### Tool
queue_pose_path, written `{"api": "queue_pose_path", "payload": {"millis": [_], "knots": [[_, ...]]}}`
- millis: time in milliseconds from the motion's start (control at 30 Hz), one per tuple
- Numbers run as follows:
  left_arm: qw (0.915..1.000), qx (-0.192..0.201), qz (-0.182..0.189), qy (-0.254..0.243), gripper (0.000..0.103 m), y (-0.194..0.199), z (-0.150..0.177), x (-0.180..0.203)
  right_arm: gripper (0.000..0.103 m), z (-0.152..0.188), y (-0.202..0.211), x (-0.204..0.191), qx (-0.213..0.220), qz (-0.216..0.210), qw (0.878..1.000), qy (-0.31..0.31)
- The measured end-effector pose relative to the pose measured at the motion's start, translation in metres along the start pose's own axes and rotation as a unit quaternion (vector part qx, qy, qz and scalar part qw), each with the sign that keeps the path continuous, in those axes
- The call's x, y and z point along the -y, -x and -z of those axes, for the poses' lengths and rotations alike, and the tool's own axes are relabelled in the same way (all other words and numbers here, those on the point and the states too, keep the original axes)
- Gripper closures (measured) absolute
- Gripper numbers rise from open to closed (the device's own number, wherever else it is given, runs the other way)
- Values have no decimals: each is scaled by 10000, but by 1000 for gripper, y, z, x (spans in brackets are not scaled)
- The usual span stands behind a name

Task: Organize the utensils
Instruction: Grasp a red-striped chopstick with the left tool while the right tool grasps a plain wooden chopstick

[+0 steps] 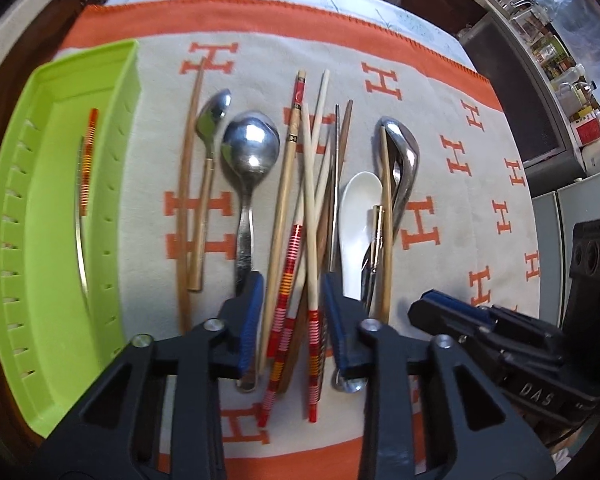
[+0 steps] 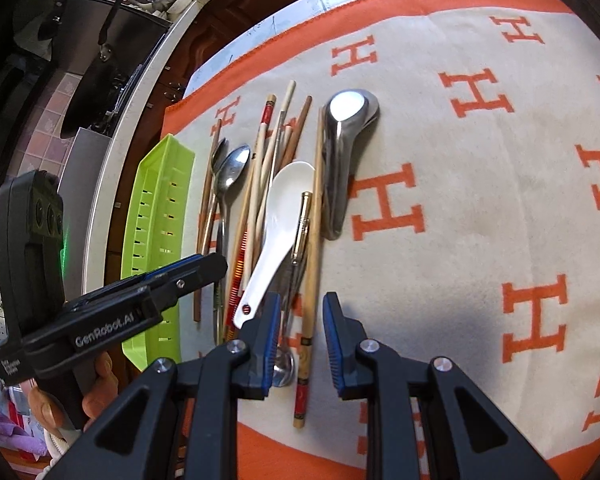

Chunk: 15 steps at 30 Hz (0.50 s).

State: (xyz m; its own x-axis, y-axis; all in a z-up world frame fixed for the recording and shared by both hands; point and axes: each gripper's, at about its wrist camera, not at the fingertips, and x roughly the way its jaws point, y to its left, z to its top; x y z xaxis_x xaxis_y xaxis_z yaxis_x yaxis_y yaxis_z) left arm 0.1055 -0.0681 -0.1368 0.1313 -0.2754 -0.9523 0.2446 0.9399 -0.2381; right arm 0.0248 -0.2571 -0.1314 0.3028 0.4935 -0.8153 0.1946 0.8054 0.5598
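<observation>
1. Your left claw (image 1: 290,320) is spread wide and holds nothing; it sits low over the near ends of a bundle of chopsticks (image 1: 300,216), which lie between its two blue pads.
2. Just outside its left pad, the large steel spoon (image 1: 251,148) runs away from you, bowl at the far end, and left of that lie a small spoon (image 1: 214,114) with a wooden handle and one long brown chopstick (image 1: 188,184).
3. Further left of that claw, the green tray (image 1: 56,216) rests at the cloth's edge, and inside it lies a single chopstick with an orange-striped end (image 1: 86,184).
4. Right of the left claw, you have a white ceramic spoon (image 1: 358,216), a gold-tipped stick (image 1: 376,236) over it, and a steel ladle-shaped spoon (image 1: 400,160) beyond.
5. Your right claw (image 2: 300,336) is also wide and empty, set over a bamboo chopstick with a red painted end (image 2: 310,300), which lies between its fingers, nearer the left pad.
6. The white spoon's handle ends just ahead of that claw's left pad.
7. Everything rests on the orange and cream cloth (image 2: 480,200) covering the table.
8. In the right view, your other claw shows off to the left, beside the green tray.
</observation>
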Motion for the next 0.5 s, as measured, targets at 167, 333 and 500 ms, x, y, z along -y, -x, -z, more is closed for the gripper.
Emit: {"api": "queue_pose_path", "payload": {"millis": [167, 333, 500], "knots": [[9998, -159, 15, 103, 89, -13, -6, 2, 81, 0, -1, 4, -20, -18, 10000, 2], [9997, -237, 17, 90, 89, -18, -8, 6, 81, -1, -4, 7, -64, -42, 10000, 11], [9995, -275, -136, -5, 89, -23, -9, 13, 82, -2, -5, 6, -84, -59, 9999, 18]]}}
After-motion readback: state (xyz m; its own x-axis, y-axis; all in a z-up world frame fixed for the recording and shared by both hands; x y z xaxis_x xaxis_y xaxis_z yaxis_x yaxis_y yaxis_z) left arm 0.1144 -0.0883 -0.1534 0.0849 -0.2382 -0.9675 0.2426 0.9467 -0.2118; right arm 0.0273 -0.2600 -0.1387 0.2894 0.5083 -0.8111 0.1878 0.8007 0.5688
